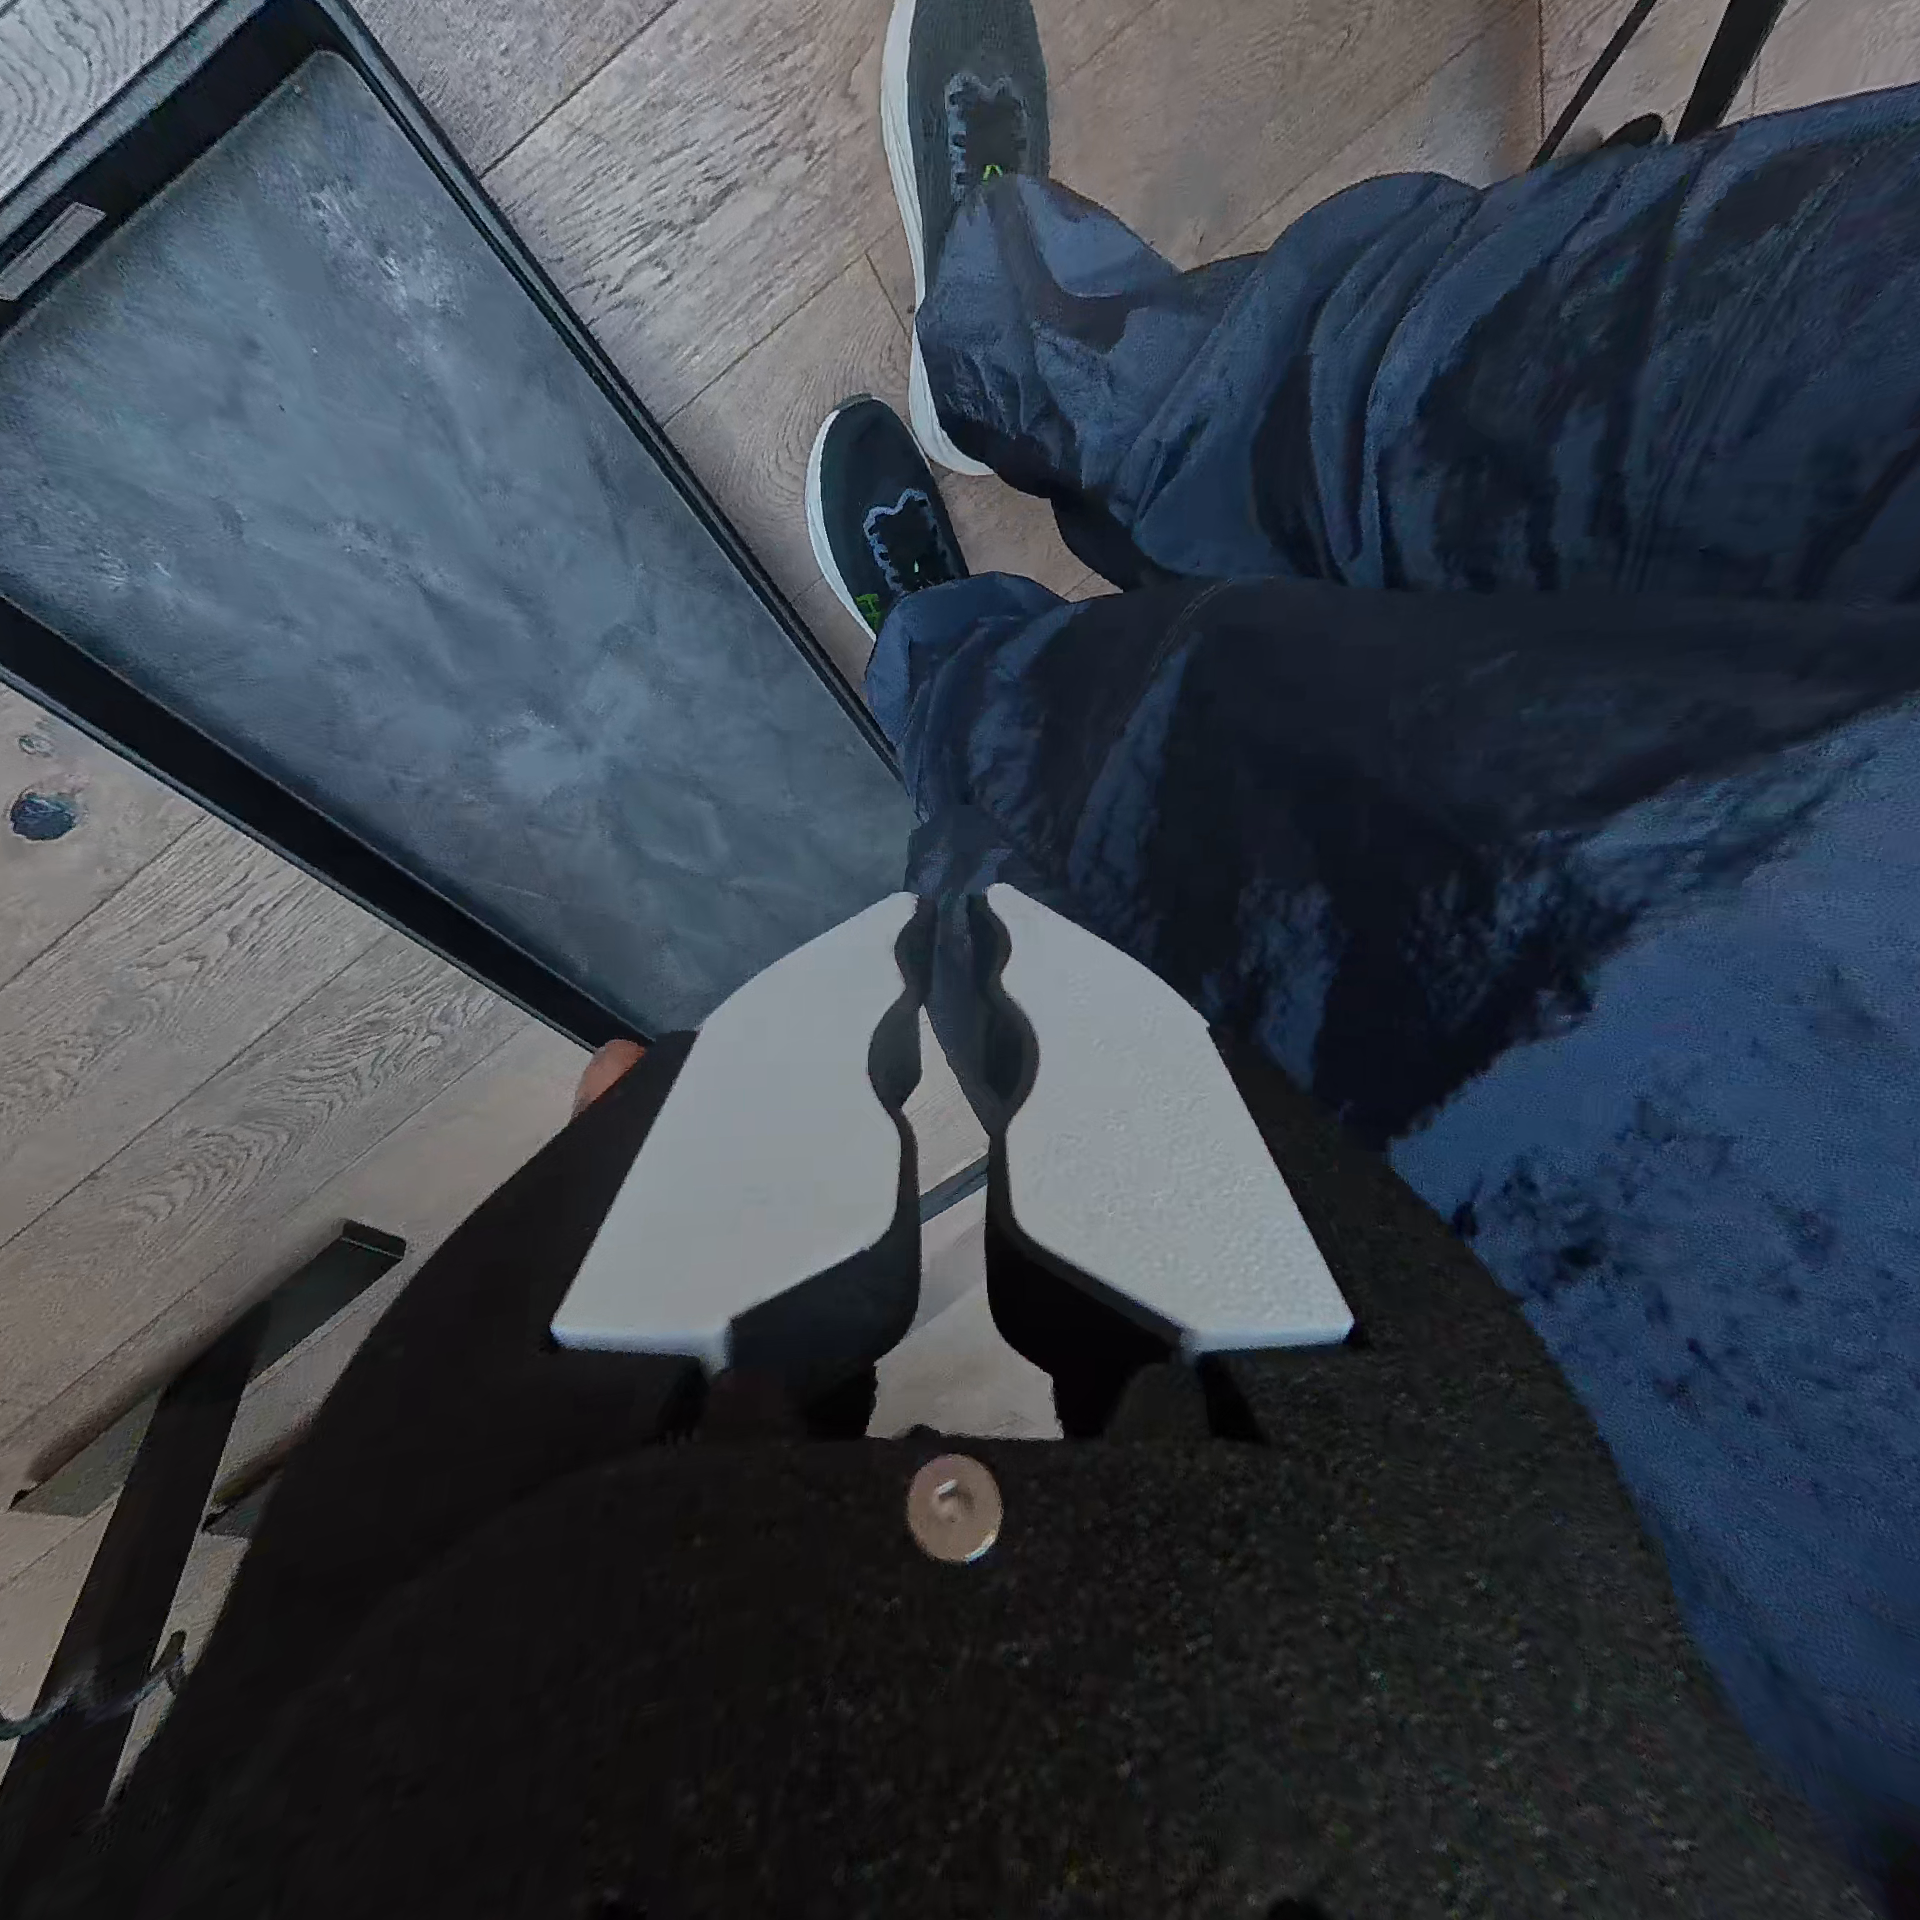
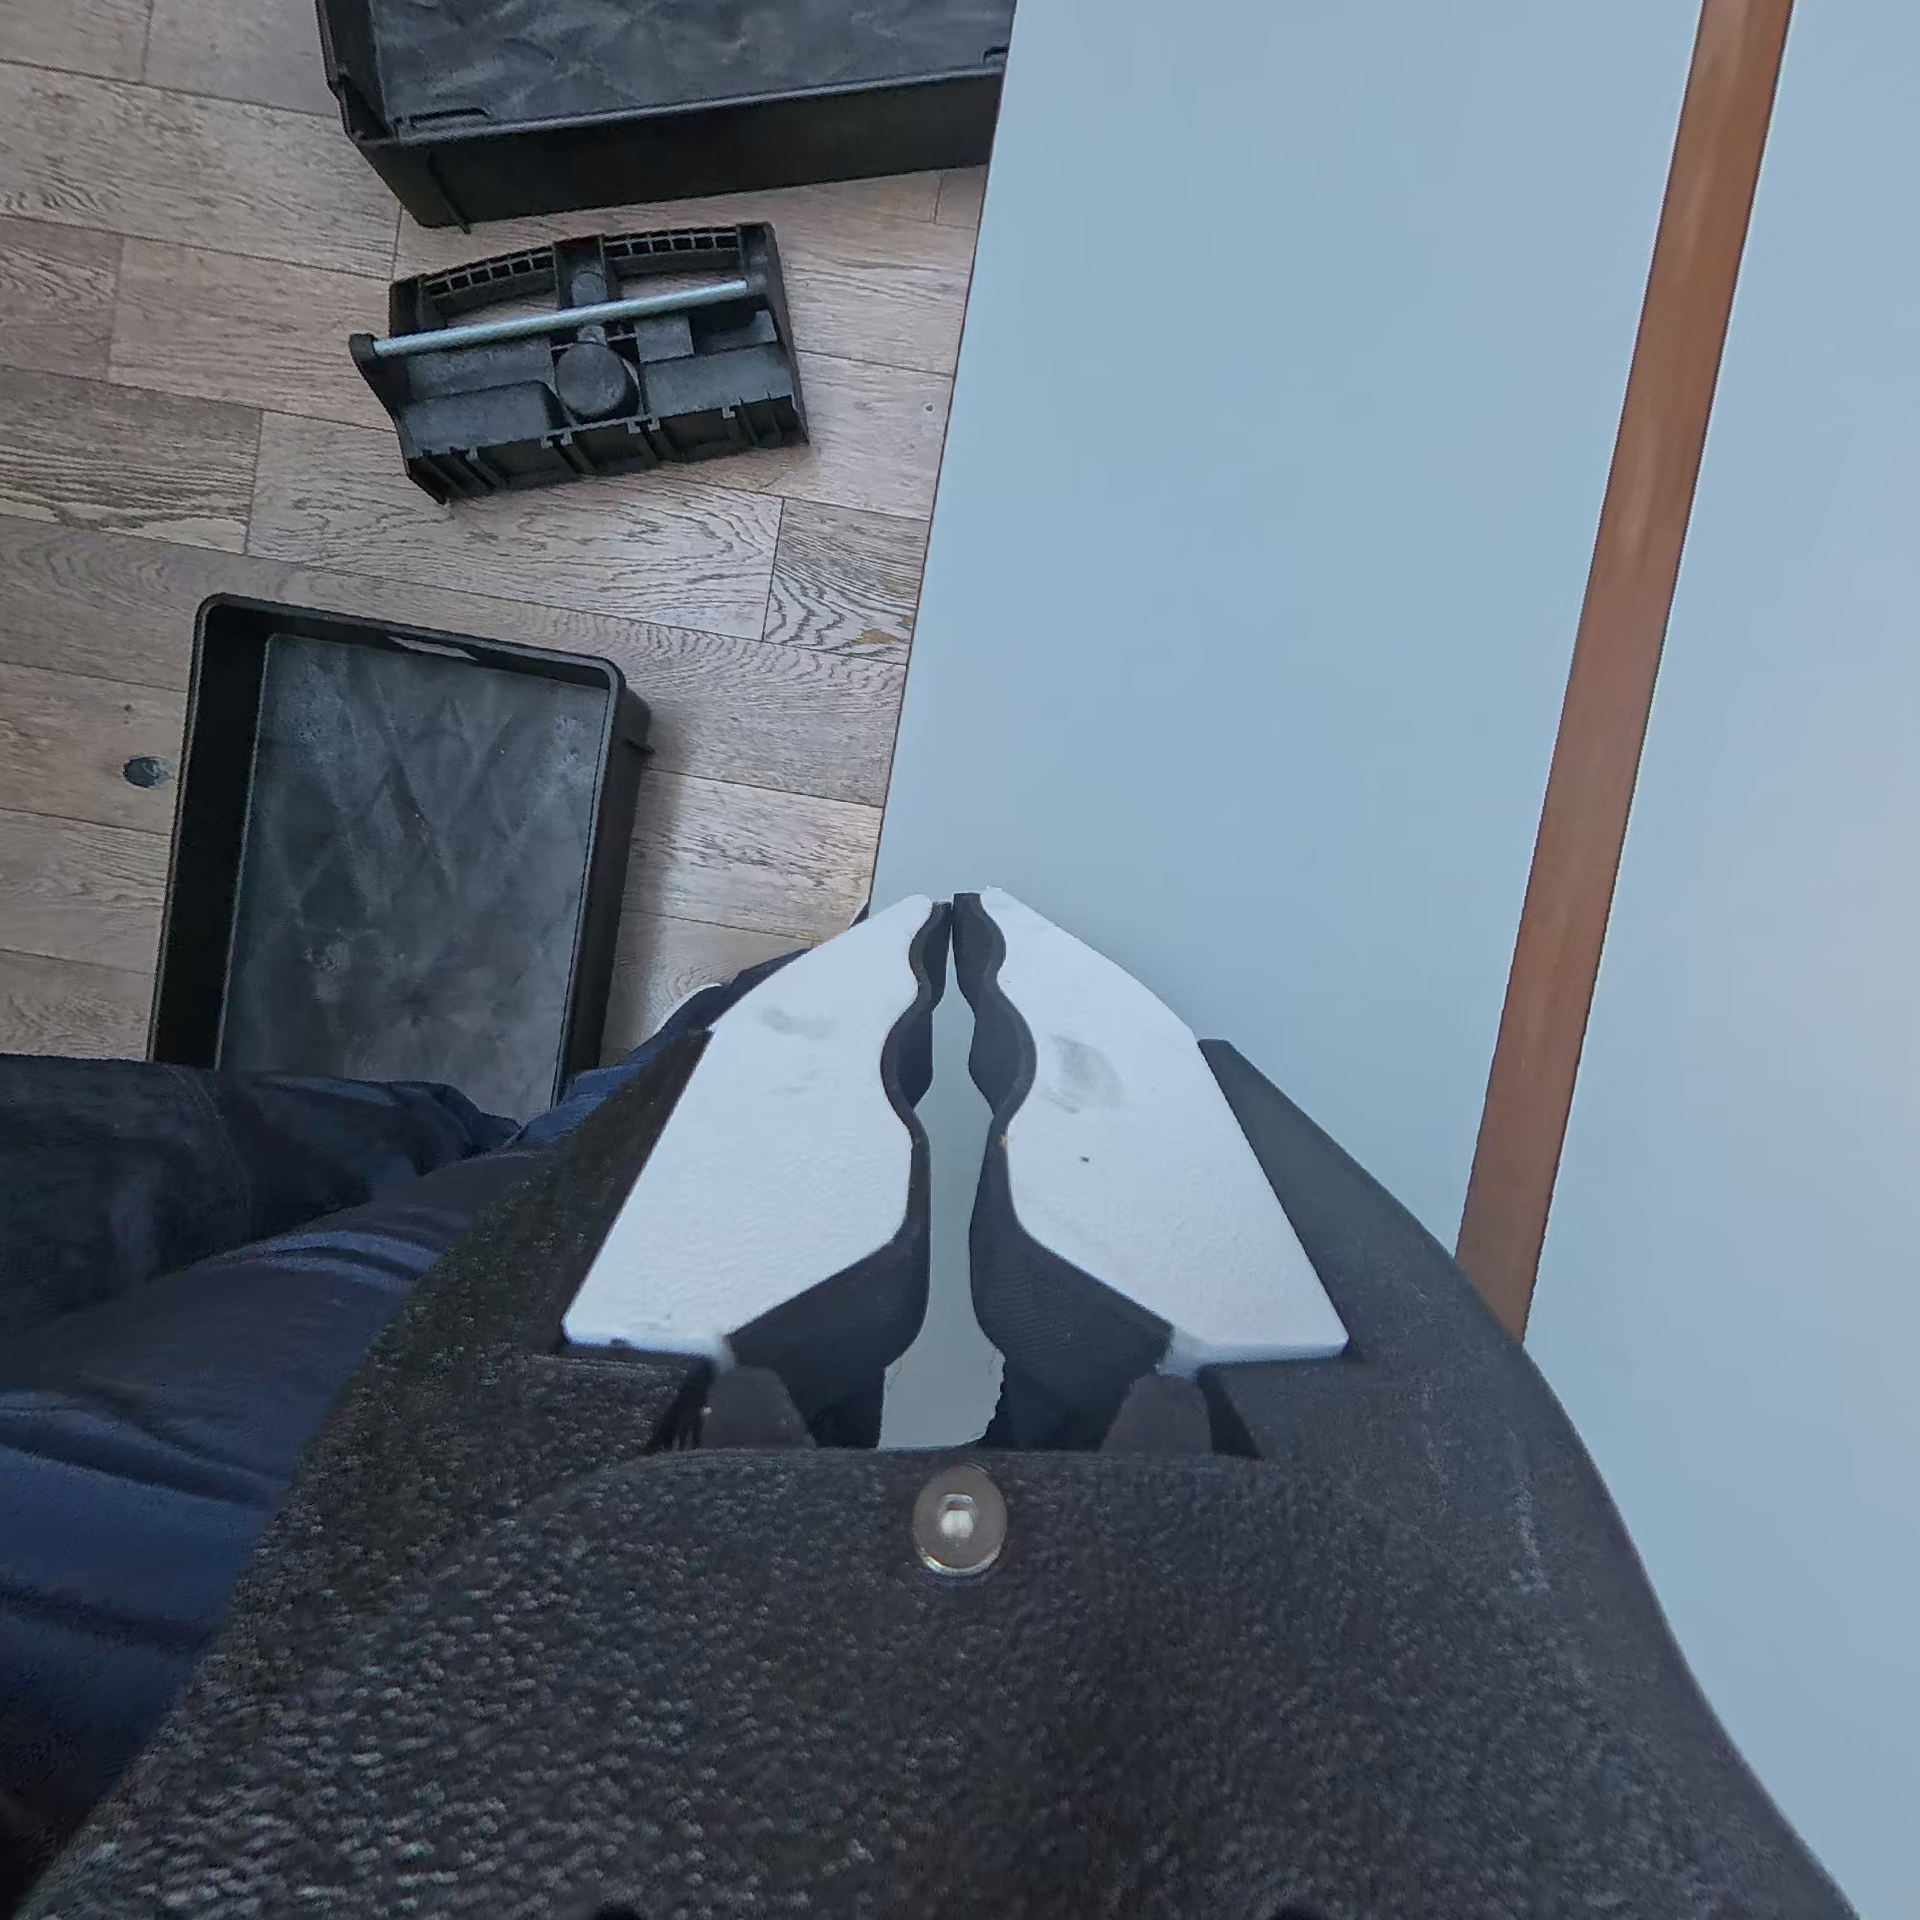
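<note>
My left gripper (image 1: 951, 899) points down at the wood floor, just over a person's navy trouser leg (image 1: 1455, 416). Its white fingers (image 1: 790, 1132) are almost together, with only a narrow slit between them, and hold nothing. A shallow black tray (image 1: 416, 499) lies on the floor to its left. My right gripper (image 2: 953, 909) is shut with its tips touching and is empty. It hangs over the edge of a pale grey-white panel (image 2: 1299, 520), with the same kind of black tray (image 2: 416, 862) on the floor to its left.
Two dark shoes (image 1: 966, 125) (image 1: 883, 499) stand on the plank floor (image 1: 208, 1039). A black plastic block with a metal rod (image 2: 582, 353) and a larger black bin (image 2: 675, 83) lie beyond the tray. A brown strip (image 2: 1642, 623) runs along the panel. One gripper's finger ends stand about 40 centimeters off the other's.
</note>
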The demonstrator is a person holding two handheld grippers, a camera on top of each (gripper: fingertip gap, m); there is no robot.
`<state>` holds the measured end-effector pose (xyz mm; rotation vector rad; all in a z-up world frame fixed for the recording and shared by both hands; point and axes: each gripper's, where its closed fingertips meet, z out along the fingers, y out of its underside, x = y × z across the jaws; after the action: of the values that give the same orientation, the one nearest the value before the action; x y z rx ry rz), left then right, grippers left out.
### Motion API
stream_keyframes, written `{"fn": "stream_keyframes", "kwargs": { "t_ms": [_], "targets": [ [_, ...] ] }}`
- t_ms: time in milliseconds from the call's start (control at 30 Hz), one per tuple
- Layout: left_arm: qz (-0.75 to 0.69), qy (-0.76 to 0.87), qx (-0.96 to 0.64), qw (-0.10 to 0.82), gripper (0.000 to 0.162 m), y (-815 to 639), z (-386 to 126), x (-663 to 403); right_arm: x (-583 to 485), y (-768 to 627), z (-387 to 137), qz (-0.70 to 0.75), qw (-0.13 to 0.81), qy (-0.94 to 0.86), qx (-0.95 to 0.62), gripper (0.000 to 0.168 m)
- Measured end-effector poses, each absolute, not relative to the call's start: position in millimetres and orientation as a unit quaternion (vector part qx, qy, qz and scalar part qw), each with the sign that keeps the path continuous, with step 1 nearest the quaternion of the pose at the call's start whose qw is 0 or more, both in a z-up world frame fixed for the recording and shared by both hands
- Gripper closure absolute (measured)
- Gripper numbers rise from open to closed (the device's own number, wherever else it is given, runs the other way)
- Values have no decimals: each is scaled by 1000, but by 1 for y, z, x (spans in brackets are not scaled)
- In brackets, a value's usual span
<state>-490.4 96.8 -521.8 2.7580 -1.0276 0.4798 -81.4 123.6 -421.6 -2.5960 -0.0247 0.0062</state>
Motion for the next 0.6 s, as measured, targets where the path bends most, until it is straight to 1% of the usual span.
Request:
{"fn": "stream_keyframes", "kwargs": {
  "t_ms": [100, 200, 433, 600],
  "targets": [
    [165, -345, 922, 67, 155, 120, -512, -467, -70, 158, -418, 10, 282, -13, -959, 167],
    [150, -387, 908, 60, 155, 149, -504, -442, -60, 187, -419, 22, 290, -17, -957, 167],
    [137, -442, 886, 18, 155, 217, -473, -374, -44, 230, -434, 56, 298, -3, -953, 168],
    [92, -501, 860, 19, 154, 240, -467, -356, -30, 244, -445, 62, 310, 23, -949, 167]
  ]
}}
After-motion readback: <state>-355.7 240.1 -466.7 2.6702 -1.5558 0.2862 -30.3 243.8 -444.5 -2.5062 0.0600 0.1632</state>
